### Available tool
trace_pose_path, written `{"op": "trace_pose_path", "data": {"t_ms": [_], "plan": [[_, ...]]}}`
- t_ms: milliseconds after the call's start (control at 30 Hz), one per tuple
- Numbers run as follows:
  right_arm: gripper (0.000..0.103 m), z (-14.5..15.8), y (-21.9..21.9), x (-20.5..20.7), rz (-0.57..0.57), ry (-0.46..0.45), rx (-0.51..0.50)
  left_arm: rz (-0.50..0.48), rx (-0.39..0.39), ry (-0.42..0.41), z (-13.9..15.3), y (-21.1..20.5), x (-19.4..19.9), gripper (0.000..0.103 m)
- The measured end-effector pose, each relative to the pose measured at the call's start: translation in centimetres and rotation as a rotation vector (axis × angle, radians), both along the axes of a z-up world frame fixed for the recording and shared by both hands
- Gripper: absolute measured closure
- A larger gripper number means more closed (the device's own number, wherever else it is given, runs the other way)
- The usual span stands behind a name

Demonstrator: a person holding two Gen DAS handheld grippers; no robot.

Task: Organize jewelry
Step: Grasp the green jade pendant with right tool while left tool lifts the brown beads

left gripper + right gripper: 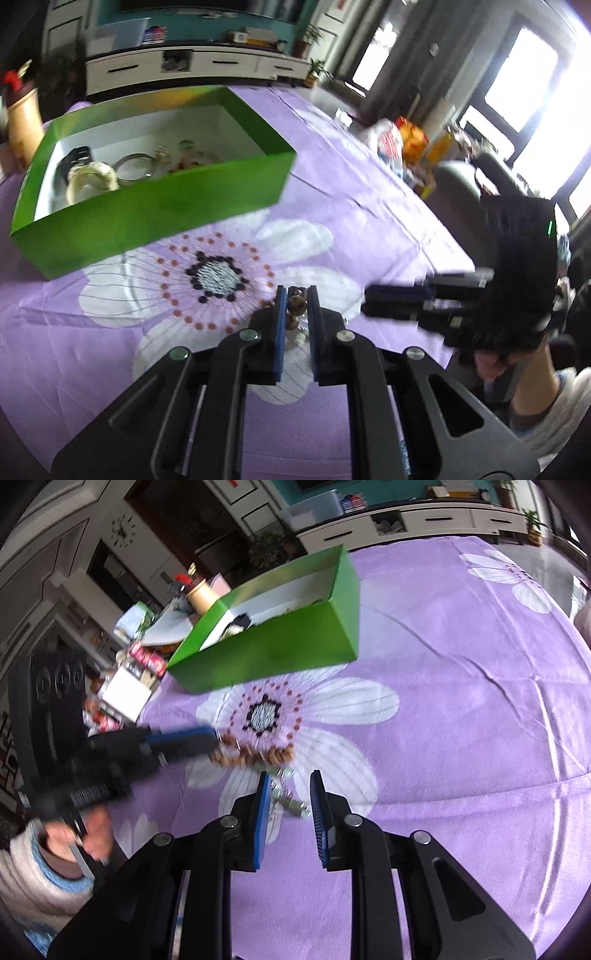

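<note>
Big purple cloth (369, 206) over the tabletop, soft, creased, printed with white flowers. At 11 o'clock in the left view, green box (166, 206): card walls, white inside, lid off. Already inside: a few rings and bangles (110, 170), shiny metal and pale round shapes. So some of the job looks done.

Still out of the box: brown bead bracelet (255, 755), small round wooden-looking beads on a string. Pinched at one end in the left gripper (296, 302), fingers nearly closed on one bead, blue pads each side, the rest hanging over the flower.

At 12 o'clock in the right view, a small sparkly chain (290, 801) on the cloth, clear shiny bits, blurry. Right gripper (288, 790) just over it, fingers partly open, holding nothing.

Left to do, probably: both pieces into the box.
</note>
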State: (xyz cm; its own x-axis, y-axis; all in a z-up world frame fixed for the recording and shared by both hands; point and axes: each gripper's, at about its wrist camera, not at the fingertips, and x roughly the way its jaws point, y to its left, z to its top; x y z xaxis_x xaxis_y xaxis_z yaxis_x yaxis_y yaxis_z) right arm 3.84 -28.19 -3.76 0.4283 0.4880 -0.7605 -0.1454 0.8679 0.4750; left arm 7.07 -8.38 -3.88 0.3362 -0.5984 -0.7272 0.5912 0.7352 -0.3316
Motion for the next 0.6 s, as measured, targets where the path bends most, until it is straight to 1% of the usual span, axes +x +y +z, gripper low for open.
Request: {"op": "trace_pose_path", "data": {"t_ms": [67,267,433,533,567,600], "plan": [[0.081,-0.4,1.0,-0.2,0.042,-0.014,-0.049,0.036,-0.036,0.006,0.6,1.1,0.4,0.093],[0.081,-1.6,3.2,-0.2,0.132,-0.041,-0.184,0.115,-0.093,0.022,1.6,4.3,0.5,0.093],[0.081,-2.4,3.8,0.0,0.165,-0.039,-0.224,0.154,-0.1,0.042,1.1,6.1,0.3,0.093],[0.081,-2.4,4.1,-0.2,0.175,-0.058,-0.256,0.168,-0.089,0.047,0.6,6.8,0.3,0.093],[0.081,-2.3,4.0,-0.1,0.172,-0.063,-0.262,0.17,-0.092,0.051,0.6,7.0,0.3,0.093],[0.076,-2.3,3.9,0.0,0.17,-0.065,-0.268,0.171,-0.094,0.053,0.5,7.0,0.3,0.093]]}}
